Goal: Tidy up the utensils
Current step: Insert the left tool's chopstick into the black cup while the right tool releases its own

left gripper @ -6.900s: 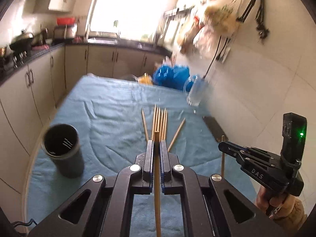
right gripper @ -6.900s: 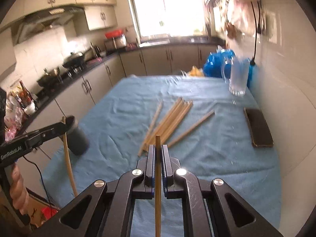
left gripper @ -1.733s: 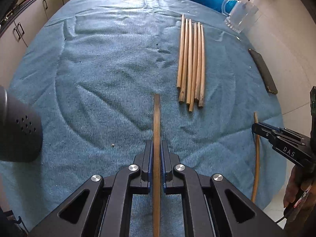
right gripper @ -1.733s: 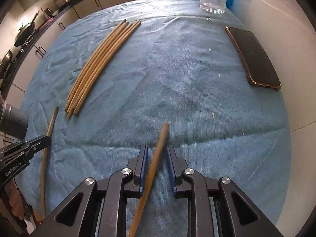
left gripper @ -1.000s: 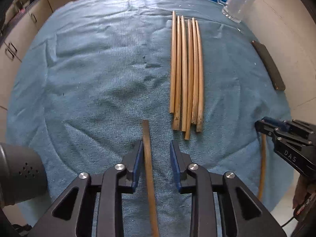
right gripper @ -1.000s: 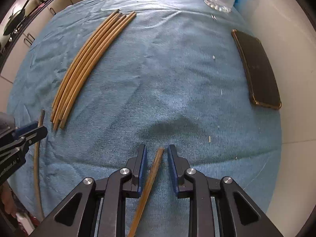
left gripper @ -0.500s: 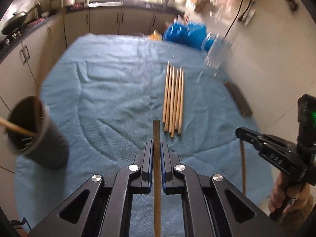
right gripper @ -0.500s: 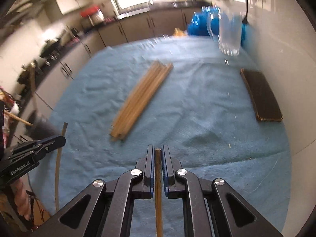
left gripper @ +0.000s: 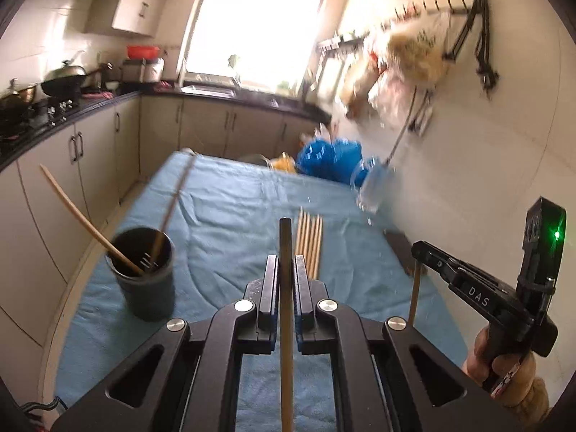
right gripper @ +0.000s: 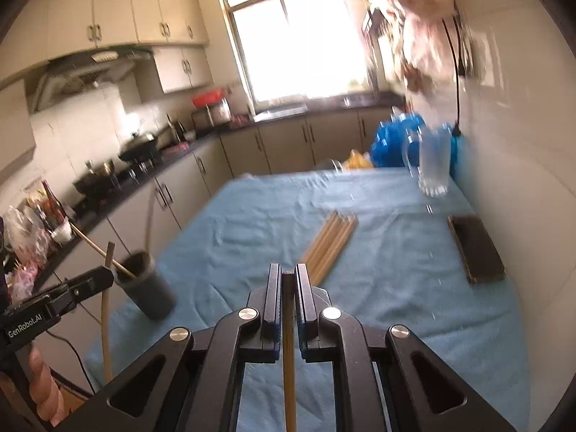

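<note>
My left gripper [left gripper: 285,264] is shut on a wooden chopstick [left gripper: 286,327] that runs back between its fingers, held above the blue cloth. My right gripper [right gripper: 287,279] is likewise shut on a second chopstick [right gripper: 288,363]. The right gripper [left gripper: 419,248] shows at the right of the left wrist view, the left gripper [right gripper: 108,273] at the left of the right wrist view. A dark holder cup [left gripper: 145,280] [right gripper: 144,284] stands near the table's left edge with two chopsticks leaning in it. Several more chopsticks [left gripper: 309,243] [right gripper: 331,244] lie side by side mid-table.
A blue cloth [left gripper: 223,223] covers the table. A dark phone [right gripper: 475,248] lies by the right wall, a clear glass mug [right gripper: 432,162] and blue bags [left gripper: 329,160] at the far end. Kitchen cabinets run along the left.
Both grippers closed on a chopstick lying on the cloth, then lifted it and tilted up from looking down at the table to looking across the kitchen.
</note>
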`<move>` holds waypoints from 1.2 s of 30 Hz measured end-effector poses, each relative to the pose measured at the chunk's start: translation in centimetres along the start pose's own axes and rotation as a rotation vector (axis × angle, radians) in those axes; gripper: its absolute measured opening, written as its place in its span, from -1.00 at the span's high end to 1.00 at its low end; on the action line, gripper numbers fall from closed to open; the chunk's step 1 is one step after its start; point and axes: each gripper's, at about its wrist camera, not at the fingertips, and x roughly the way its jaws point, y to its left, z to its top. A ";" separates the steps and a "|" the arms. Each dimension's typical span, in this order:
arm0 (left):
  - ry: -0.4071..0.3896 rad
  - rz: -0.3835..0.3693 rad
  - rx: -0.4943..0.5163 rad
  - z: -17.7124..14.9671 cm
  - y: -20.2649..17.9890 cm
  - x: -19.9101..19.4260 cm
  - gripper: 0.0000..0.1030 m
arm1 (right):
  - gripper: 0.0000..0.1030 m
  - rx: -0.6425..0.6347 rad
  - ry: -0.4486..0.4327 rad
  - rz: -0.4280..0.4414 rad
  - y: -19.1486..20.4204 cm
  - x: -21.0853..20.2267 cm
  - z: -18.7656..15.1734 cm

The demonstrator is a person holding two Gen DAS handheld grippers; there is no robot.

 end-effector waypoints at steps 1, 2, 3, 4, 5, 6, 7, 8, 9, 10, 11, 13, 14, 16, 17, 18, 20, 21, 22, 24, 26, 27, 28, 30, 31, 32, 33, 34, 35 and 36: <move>-0.017 0.001 -0.012 0.4 0.5 -0.5 0.87 | 0.86 -0.001 -0.020 0.009 0.4 -0.3 0.3; -0.034 0.003 -0.027 0.7 0.9 -0.9 0.87 | 0.86 -0.001 -0.039 0.019 0.8 -0.5 0.7; -0.056 0.007 -0.044 1.2 1.4 -1.5 0.87 | 0.86 -0.003 -0.064 0.031 1.5 -0.8 1.3; -0.080 0.014 -0.060 1.7 2.1 -1.9 0.87 | 0.86 -0.004 -0.079 0.038 2.0 -0.9 1.7; -0.109 0.025 -0.072 2.2 2.7 -2.5 0.87 | 0.86 -0.006 -0.100 0.050 2.6 -1.0 2.2; -0.134 0.038 -0.080 2.7 3.3 -2.9 0.87 | 0.86 -0.007 -0.114 0.059 3.1 -1.1 2.6; -0.158 0.054 -0.087 3.1 3.8 -3.3 0.87 | 0.86 -0.007 -0.128 0.072 3.8 -1.0 3.1; -0.190 0.071 -0.097 3.8 4.4 -3.7 0.87 | 0.86 -0.006 -0.140 0.087 4.5 -0.9 3.6; -0.218 0.084 -0.106 4.3 5.0 -4.4 0.87 | 0.86 -0.002 -0.152 0.105 5.3 -0.6 4.3; -0.245 0.096 -0.114 4.8 5.5 -4.8 0.87 | 0.86 0.001 -0.159 0.116 5.8 -0.4 4.6; -0.276 0.108 -0.123 5.5 6.1 -5.2 0.87 | 0.86 0.005 -0.167 0.132 6.5 0.0 5.2; -0.318 0.117 -0.139 6.6 7.1 -5.8 0.87 | 0.86 0.010 -0.179 0.160 7.8 0.6 6.2; -0.333 0.118 -0.143 7.2 7.5 -5.9 0.87 | 0.86 0.012 -0.185 0.175 8.5 1.0 6.9; -0.371 0.139 -0.150 8.4 8.5 -6.1 0.87 | 0.86 0.007 -0.198 0.202 10.1 1.7 8.2; -0.392 0.154 -0.152 9.0 8.8 -6.1 0.87 | 0.86 0.001 -0.204 0.211 10.8 1.9 8.7; -0.408 0.168 -0.153 9.5 9.1 -6.0 0.87 | 0.86 -0.008 -0.214 0.220 11.6 2.2 9.3; -0.447 0.190 -0.160 10.3 9.8 -5.8 0.87 | 0.86 -0.017 -0.224 0.237 12.9 2.8 10.3; -0.457 0.193 -0.164 10.6 10.1 -5.7 0.87 | 0.86 -0.019 -0.228 0.250 13.5 3.1 10.9; -0.474 0.202 -0.170 11.0 10.4 -5.4 0.87 | 0.86 -0.020 -0.232 0.259 13.8 3.3 11.4; -0.510 0.234 -0.173 11.7 11.1 -4.8 0.87 | 0.86 -0.025 -0.243 0.282 15.0 3.7 12.4; -0.537 0.267 -0.168 12.0 11.2 -4.1 0.87 | 0.86 -0.033 -0.252 0.296 16.0 4.1 13.1; -0.551 0.290 -0.161 12.2 11.4 -3.5 0.87 | 0.86 -0.036 -0.256 0.305 16.6 4.4 13.3; -0.553 0.303 -0.157 12.3 11.5 -2.9 0.87 | 0.86 -0.039 -0.259 0.310 17.1 4.6 13.5; -0.555 0.308 -0.157 12.4 11.8 -2.0 0.87 | 0.86 -0.045 -0.269 0.317 18.2 5.3 13.6; -0.558 0.320 -0.151 12.3 11.8 -1.4 0.87 | 0.86 -0.046 -0.275 0.320 18.4 5.7 13.6; -0.558 0.342 -0.138 12.2 11.8 -0.8 0.87 | 0.86 -0.044 -0.277 0.324 18.7 6.1 13.5; -0.549 0.364 -0.126 12.0 11.9 0.1 0.87 | 0.86 -0.042 -0.278 0.328 18.8 6.5 13.3; -0.536 0.372 -0.122 11.8 12.1 0.7 0.87 | 0.86 -0.040 -0.278 0.329 19.0 7.1 13.1; -0.516 0.378 -0.124 11.6 12.4 1.5 0.87 | 0.86 -0.040 -0.278 0.325 19.2 7.7 12.9; -0.500 0.381 -0.130 11.4 12.7 2.1 0.87 | 0.86 -0.038 -0.272 0.324 19.2 8.3 12.5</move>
